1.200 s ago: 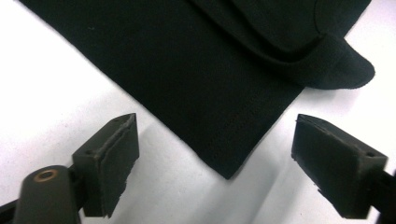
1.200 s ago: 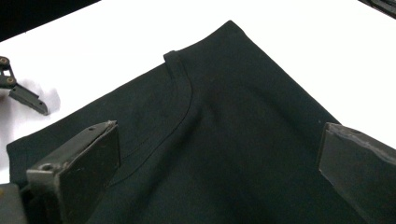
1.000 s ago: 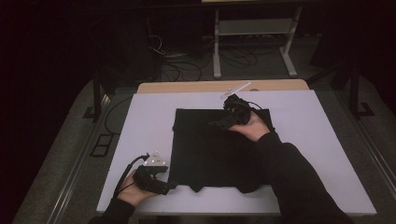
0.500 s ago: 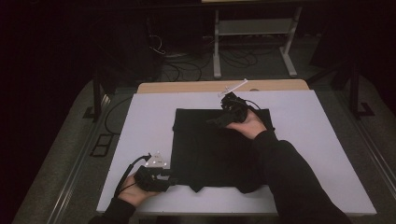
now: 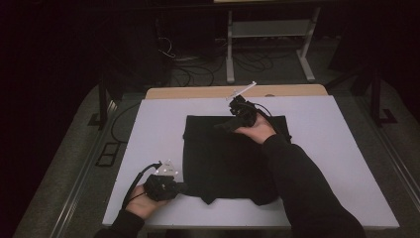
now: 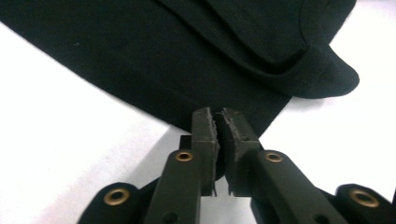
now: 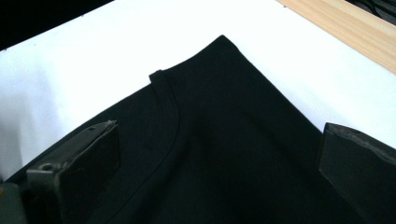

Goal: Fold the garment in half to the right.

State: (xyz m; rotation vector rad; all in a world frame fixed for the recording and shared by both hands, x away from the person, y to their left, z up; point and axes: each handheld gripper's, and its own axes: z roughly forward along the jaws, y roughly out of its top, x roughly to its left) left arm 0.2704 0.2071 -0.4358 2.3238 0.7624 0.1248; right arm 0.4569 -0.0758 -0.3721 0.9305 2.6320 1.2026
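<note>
We are working a black, soft cloth garment [image 5: 230,158], folded flat, that lies at the middle of the white tabletop [image 5: 148,129] in the high view, its long sides running from the lower centre of the frame toward the upper centre.

Our left tongs [image 5: 179,187] sit at the lower left of the high view, at the garment's near left corner. Their jaws have just been closing, and in the left gripper view [image 6: 219,122] they now stand clenched together right at the dark edge of the cloth; a thin bit of the hem seems pinched between them, though we cannot be sure how much fabric they took.

Our right tongs [image 5: 224,126] hover over the far part of the garment, upper centre of the high view. In the right gripper view [image 7: 219,154] the jaws stand wide apart, released, with the cloth and a curved seam [image 7: 173,126] below them and nothing between the pads.

We judge the garment light, limp and not fragile. It will sag and drag rather than keep its shape, and the folded layers could slide apart if only the top one is caught. The hems and corners are the best places to take hold, pinching through all layers; the far corner [image 7: 222,39] near the wooden strip [image 7: 345,28] looks like a sound spot for the right tongs.
</note>
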